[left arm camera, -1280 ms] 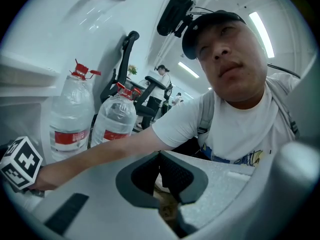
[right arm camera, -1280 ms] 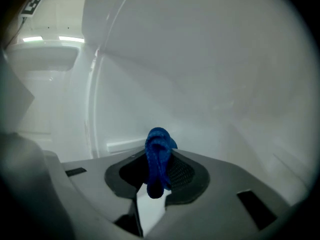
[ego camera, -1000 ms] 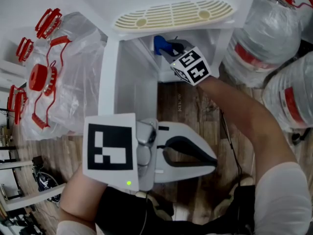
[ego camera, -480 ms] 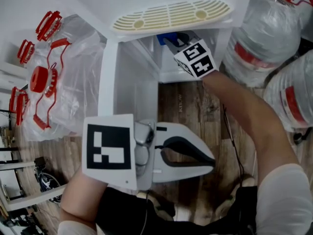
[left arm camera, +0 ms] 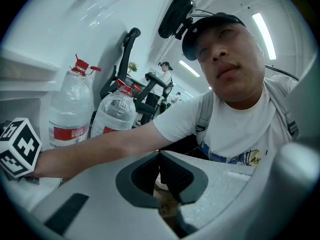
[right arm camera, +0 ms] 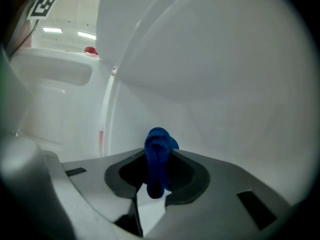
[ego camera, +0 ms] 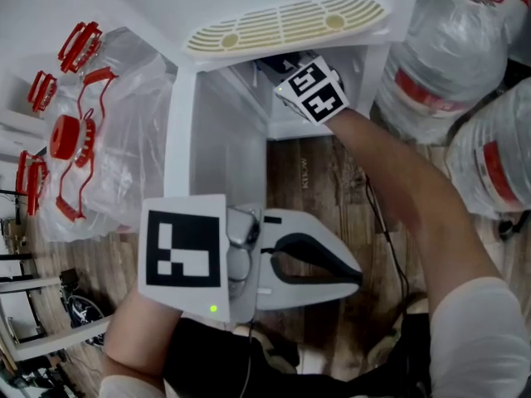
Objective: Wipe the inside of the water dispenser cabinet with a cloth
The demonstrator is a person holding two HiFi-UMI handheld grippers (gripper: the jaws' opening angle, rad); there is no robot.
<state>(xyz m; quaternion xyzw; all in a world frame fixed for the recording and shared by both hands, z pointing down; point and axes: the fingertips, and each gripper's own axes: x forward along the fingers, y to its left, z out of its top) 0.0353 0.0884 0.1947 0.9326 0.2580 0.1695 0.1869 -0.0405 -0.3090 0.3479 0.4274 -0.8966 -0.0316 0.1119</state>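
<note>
The white water dispenser's cabinet (ego camera: 249, 98) stands open under the slotted drip tray (ego camera: 286, 23). My right gripper (right arm camera: 159, 170) reaches inside it. Only that gripper's marker cube (ego camera: 311, 89) shows in the head view. It is shut on a bunched blue cloth (right arm camera: 159, 156), which sticks up between the jaws close to the cabinet's white inner wall (right arm camera: 215, 84). My left gripper (ego camera: 358, 274) hangs low over the wooden floor, away from the cabinet. In the left gripper view its jaws meet (left arm camera: 160, 156) with nothing between them.
The open cabinet door (ego camera: 217, 152) juts out to the left of the opening. Full water bottles (ego camera: 431, 65) stand at the right of the dispenser. Bagged bottles with red caps (ego camera: 83, 131) lie at the left. Wooden floor (ego camera: 315, 181) lies in front.
My right gripper has shifted left and further into the cabinet, so the blue cloth no longer shows in the head view. The left gripper has stayed put.
</note>
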